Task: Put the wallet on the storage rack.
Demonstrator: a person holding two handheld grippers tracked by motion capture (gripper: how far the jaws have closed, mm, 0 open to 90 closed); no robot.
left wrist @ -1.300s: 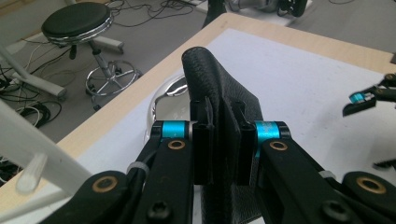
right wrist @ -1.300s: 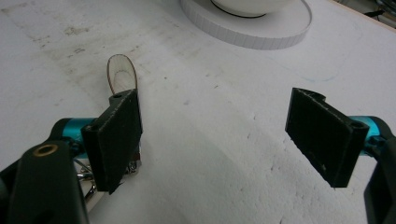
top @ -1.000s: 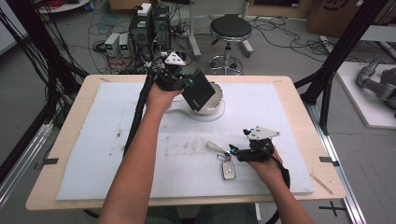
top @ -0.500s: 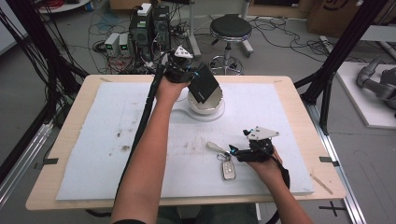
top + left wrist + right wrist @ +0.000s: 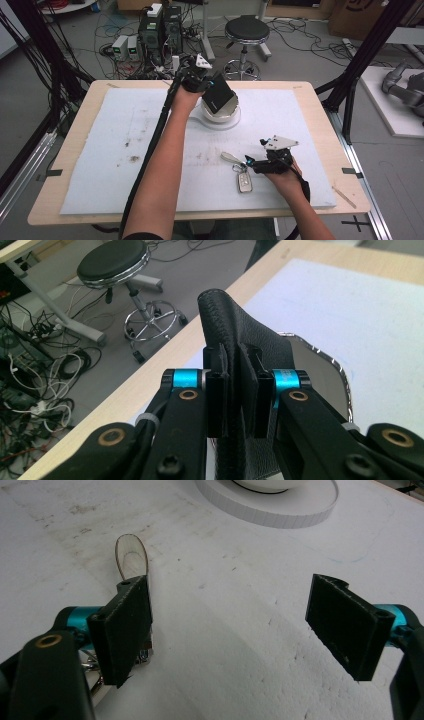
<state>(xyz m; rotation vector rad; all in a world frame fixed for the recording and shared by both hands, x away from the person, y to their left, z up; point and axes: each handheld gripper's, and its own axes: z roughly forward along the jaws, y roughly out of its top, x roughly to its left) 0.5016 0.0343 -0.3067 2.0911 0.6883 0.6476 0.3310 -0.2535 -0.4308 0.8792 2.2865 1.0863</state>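
My left gripper is shut on a black leather wallet, holding it tilted just above a white bowl at the far middle of the table. In the left gripper view the pads pinch the wallet edge-on, with the bowl's rim behind. My right gripper rests near the front right, jaws open and nothing between them. A car key fob with a tan strap lies just left of it; the strap shows beside the left jaw.
The bowl stands on a white round base, whose edge lies ahead of the right gripper. A white foam mat covers the wooden table. A black stool and cables are on the floor beyond the far edge.
My left hand has shifted toward the table's far edge and slightly right with the wallet, which has turned more upright over the bowl. The right gripper has stayed put.
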